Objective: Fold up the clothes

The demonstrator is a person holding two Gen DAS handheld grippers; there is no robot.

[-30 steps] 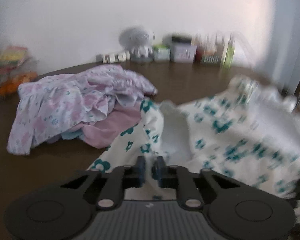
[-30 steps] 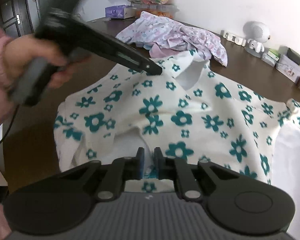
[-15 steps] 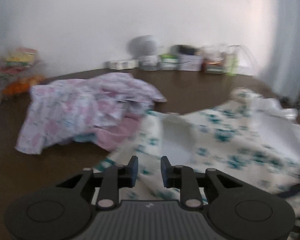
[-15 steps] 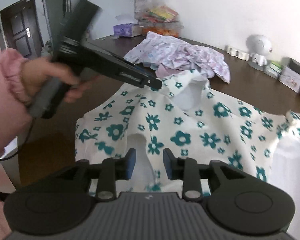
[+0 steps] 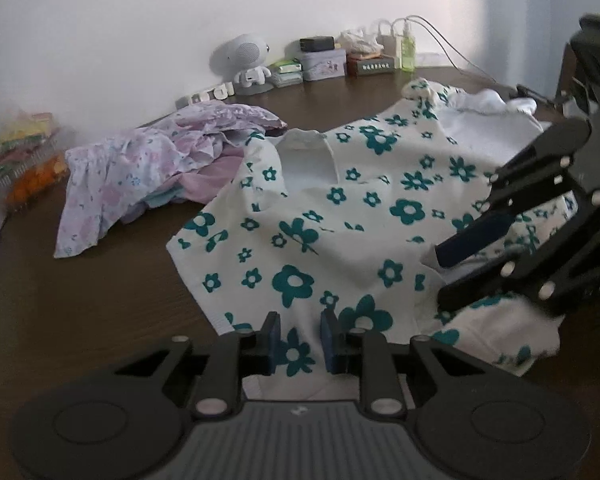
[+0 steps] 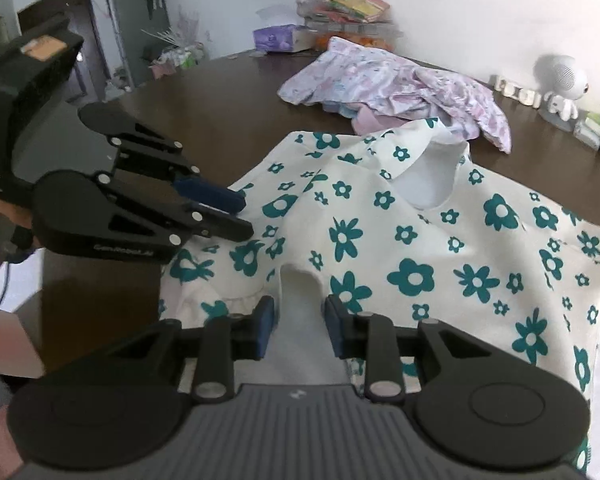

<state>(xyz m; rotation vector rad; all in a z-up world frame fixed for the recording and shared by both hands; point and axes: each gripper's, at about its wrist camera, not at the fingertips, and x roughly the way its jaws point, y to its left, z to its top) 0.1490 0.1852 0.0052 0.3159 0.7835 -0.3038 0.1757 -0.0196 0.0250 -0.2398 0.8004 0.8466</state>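
Observation:
A white garment with teal flowers (image 5: 340, 220) (image 6: 420, 248) lies spread on the brown table (image 5: 80, 300), its neck opening facing up. My left gripper (image 5: 300, 340) is open just above the garment's near edge, with cloth showing in the gap but not pinched. My right gripper (image 6: 299, 320) is open too, over a raised fold at the hem. Each gripper shows in the other's view: the right gripper (image 5: 440, 276) at the garment's right side, the left gripper (image 6: 244, 216) at its left side, both with jaws apart.
A pile of lilac floral clothes (image 5: 148, 164) (image 6: 400, 80) lies just beyond the garment's collar. A white robot-shaped speaker (image 5: 244, 60), tins and a green bottle (image 5: 407, 50) line the wall. Snack packets (image 5: 20, 152) and a purple tissue box (image 6: 276, 38) sit at the far table end.
Both grippers were shut on the flowered garment a second ago; they have since opened and let it go. The garment now rests on the table.

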